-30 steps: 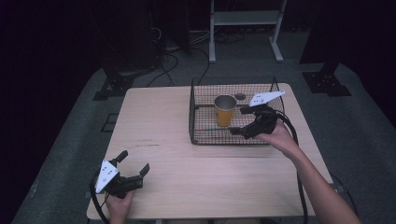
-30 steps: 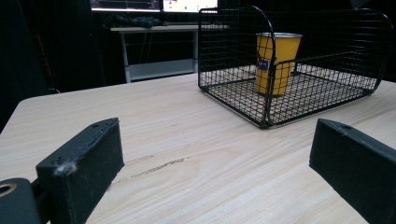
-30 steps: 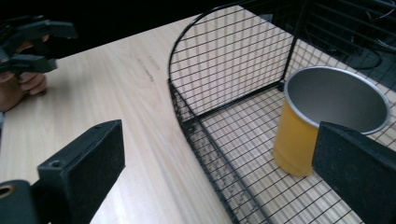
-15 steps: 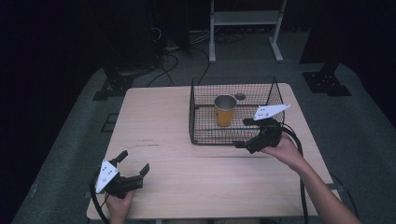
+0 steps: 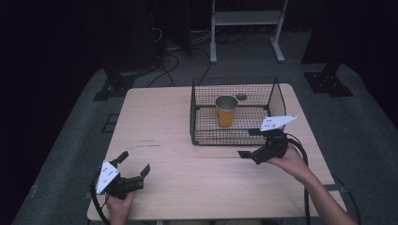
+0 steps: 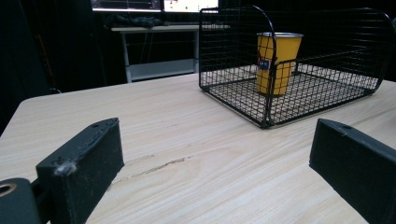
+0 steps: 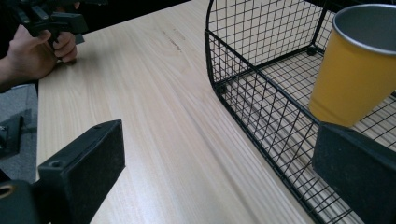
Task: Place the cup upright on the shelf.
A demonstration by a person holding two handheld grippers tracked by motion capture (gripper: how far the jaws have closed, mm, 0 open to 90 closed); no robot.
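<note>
From above, the yellow cup stands upright inside the wire basket at the far side of the bench. The right hand-held gripper sits just outside the basket's near edge, jaws spread and empty; the left hand-held gripper rests near the front left corner, also spread.

Along the left gripper view, both jaws gape wide over bare wood, cup and basket well apart from them.

Along the right gripper view, the cup looms close behind the mesh. My read: any reach for it should rise over the rim first, jaws kept wide, then close low on the cup wall.
</note>
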